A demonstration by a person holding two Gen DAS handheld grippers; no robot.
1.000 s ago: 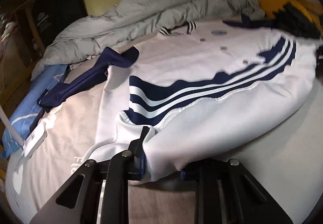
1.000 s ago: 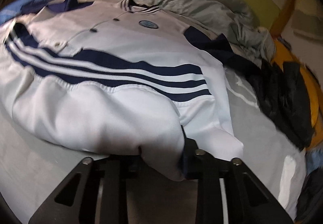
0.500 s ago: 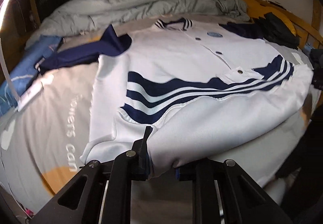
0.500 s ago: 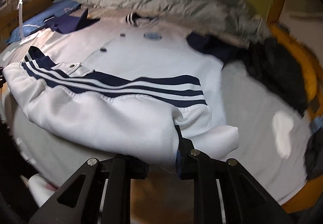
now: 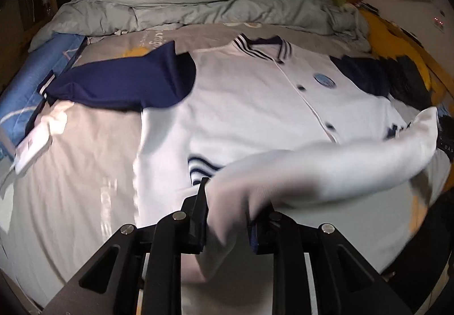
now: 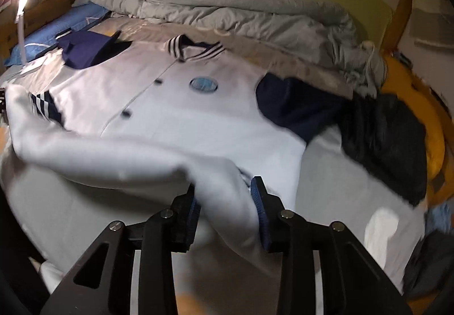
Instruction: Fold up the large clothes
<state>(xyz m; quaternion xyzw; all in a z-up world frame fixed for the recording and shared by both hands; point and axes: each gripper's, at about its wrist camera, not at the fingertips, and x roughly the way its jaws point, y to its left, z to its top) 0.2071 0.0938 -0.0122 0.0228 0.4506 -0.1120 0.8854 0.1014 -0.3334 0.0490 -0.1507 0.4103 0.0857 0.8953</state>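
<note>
Jaws of both grippers, opening, straddle the jacket [image 5: 255, 105] hem.

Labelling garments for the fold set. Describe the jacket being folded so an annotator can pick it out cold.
Start at the bed, with a crumpled grey duvet heaped at its far end. In front of the duvet, a white jacket lies spread flat, front up. Unlike the dark clothes beside it, it has navy sleeves, a striped collar, dark snaps and a round blue chest badge.
</note>
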